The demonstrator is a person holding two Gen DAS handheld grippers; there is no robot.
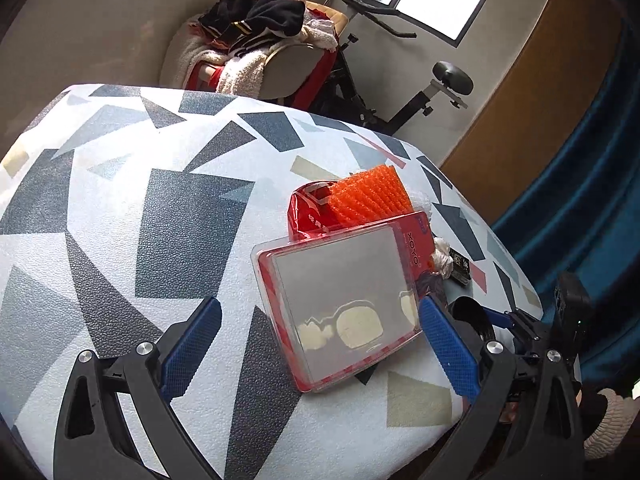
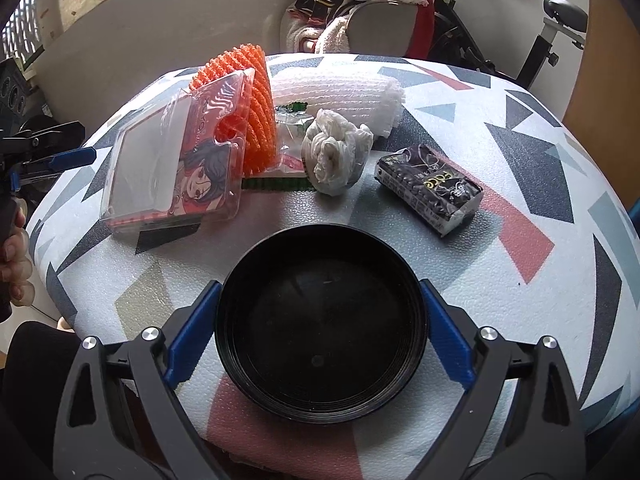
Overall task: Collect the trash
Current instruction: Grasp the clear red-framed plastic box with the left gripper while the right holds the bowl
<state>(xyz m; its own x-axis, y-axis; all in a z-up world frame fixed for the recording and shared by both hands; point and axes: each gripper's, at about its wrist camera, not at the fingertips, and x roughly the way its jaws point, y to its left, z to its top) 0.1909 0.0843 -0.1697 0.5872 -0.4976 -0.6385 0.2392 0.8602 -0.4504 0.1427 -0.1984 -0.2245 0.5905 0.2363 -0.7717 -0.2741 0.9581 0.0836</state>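
While the right gripper (image 2: 320, 316) straddles the black bowl (image 2: 320, 324), jaws wide and just beside its rim, the left gripper (image 1: 320, 344) gapes around the clear case (image 1: 340, 304); tissue pack (image 2: 430, 188) lies ahead on the bench (image 2: 520, 152).

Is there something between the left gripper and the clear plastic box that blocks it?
Nothing visible. The left gripper is open, and the clear plastic box already lies between its fingers on the table. The orange foam net is behind the box.
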